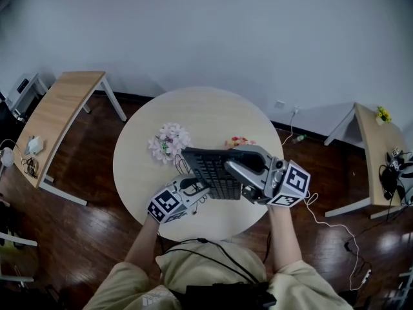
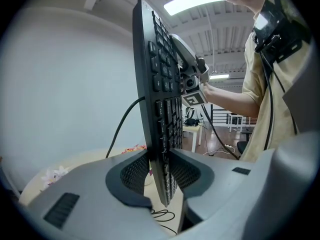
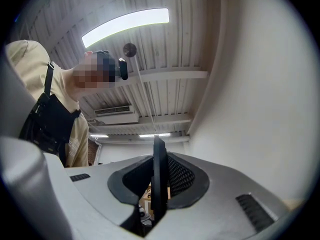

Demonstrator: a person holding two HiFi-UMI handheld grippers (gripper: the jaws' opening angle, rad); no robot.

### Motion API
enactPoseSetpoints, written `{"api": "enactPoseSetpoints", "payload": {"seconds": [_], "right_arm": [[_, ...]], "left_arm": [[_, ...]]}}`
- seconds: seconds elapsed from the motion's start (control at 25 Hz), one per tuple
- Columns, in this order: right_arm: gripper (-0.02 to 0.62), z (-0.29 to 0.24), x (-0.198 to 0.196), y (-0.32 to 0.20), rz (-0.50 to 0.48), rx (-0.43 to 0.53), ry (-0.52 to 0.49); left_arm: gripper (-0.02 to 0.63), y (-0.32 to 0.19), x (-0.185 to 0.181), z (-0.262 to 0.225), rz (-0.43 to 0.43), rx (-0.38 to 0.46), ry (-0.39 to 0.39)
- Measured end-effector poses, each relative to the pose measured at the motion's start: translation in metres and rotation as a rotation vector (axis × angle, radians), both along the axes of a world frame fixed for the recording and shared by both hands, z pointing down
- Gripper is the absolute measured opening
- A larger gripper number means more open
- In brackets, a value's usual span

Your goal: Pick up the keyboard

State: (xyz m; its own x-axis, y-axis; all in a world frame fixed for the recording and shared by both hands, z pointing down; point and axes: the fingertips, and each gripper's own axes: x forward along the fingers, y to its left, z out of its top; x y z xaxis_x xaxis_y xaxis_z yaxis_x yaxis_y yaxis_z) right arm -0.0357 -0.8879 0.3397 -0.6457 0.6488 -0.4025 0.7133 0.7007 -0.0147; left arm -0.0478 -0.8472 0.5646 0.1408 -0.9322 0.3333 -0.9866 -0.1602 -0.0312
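Observation:
The black keyboard [image 1: 216, 172] is lifted above the round table [image 1: 139, 173], tilted, held from both sides. My left gripper [image 1: 201, 191] is shut on its near-left edge; in the left gripper view the keyboard [image 2: 159, 99] stands on edge between the pads, its cable [image 2: 120, 129] hanging off the back. My right gripper [image 1: 233, 166] is shut on the right edge; in the right gripper view only a thin black edge of the keyboard [image 3: 159, 176] shows between the pads. My right gripper [image 2: 192, 81] also shows in the left gripper view, clamped on the keyboard's far end.
A bunch of pale flowers [image 1: 169, 141] and a small colourful object [image 1: 240, 142] lie on the table beyond the keyboard. A wooden desk [image 1: 55, 115] stands at the left, another desk [image 1: 377, 154] at the right. Cables [image 1: 335, 231] run over the dark wooden floor.

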Motion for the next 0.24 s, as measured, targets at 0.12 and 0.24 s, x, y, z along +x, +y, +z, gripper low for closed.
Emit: {"api": "enactPoseSetpoints", "payload": {"seconds": [0.12, 0.24], "right_arm": [[0.091, -0.0019, 0.0040, 0.0013, -0.021, -0.009, 0.017], [0.091, -0.0045, 0.0062, -0.0009, -0.022, -0.015, 0.020]], "left_arm": [[0.124, -0.0044, 0.0012, -0.0018, 0.015, 0.001, -0.001], [0.124, -0.0081, 0.0026, -0.0034, 0.023, 0.005, 0.001]]}}
